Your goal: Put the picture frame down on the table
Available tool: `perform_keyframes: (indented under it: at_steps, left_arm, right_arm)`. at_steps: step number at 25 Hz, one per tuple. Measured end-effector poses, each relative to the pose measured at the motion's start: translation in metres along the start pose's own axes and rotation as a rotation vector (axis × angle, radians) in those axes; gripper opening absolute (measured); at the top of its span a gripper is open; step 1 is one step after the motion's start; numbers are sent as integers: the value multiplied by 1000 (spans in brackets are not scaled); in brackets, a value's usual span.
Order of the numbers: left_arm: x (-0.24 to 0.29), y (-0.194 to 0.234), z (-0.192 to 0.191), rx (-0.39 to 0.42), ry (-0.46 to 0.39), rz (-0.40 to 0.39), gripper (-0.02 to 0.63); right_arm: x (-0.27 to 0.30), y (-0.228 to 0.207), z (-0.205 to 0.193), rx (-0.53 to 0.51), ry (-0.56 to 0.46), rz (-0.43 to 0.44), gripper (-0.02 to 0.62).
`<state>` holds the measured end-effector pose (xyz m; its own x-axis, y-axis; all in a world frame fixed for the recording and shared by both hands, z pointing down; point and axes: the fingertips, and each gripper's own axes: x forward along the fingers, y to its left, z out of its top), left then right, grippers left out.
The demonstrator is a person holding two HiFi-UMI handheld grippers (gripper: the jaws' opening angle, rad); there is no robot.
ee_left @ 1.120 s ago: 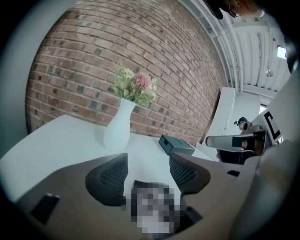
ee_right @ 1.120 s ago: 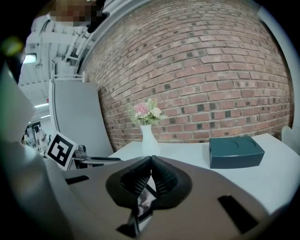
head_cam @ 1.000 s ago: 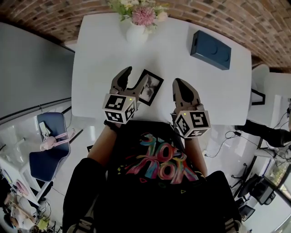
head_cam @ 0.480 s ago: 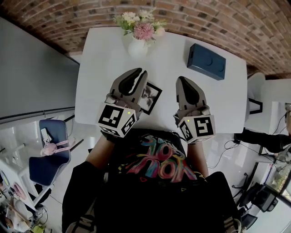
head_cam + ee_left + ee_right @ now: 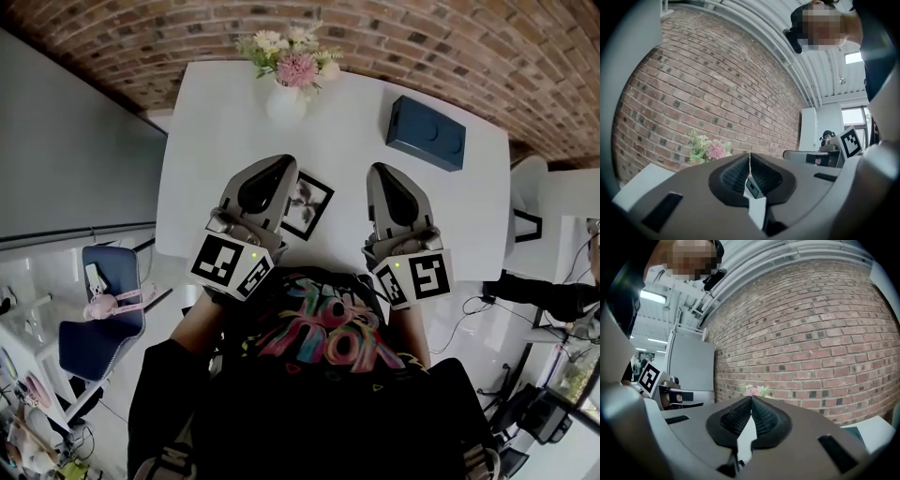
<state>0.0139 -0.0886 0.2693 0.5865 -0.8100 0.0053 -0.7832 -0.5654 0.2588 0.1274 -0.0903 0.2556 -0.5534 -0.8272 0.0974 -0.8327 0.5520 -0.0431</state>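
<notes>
The black picture frame (image 5: pixel 309 206) lies flat on the white table (image 5: pixel 216 141) near its front edge, holding a black-and-white picture. My left gripper (image 5: pixel 279 165) is held above the frame's left side, tilted upward, its jaws shut on nothing. In the left gripper view the left gripper (image 5: pixel 750 158) has its pads pressed together and points at the brick wall. My right gripper (image 5: pixel 383 171) is held to the right of the frame, also shut and empty. The right gripper view shows the right gripper (image 5: pixel 751 399) closed tip to tip.
A white vase of pink flowers (image 5: pixel 286 94) stands at the table's far edge, and a dark blue box (image 5: pixel 427 132) lies at the far right. A brick wall (image 5: pixel 703 84) is behind the table. A blue chair (image 5: pixel 98 319) stands on the floor at lower left.
The left gripper, open beside the frame a second ago, has shut. Both grippers have tilted upward, away from the table. The frame has stayed flat on the table.
</notes>
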Motion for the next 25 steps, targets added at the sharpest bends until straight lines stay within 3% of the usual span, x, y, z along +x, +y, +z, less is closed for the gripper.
perform_keyframes:
  at_steps: [25]
  left_arm:
    - [-6, 1, -6, 11, 11, 19, 29]
  right_arm:
    - [3, 0, -11, 38, 9, 34, 20]
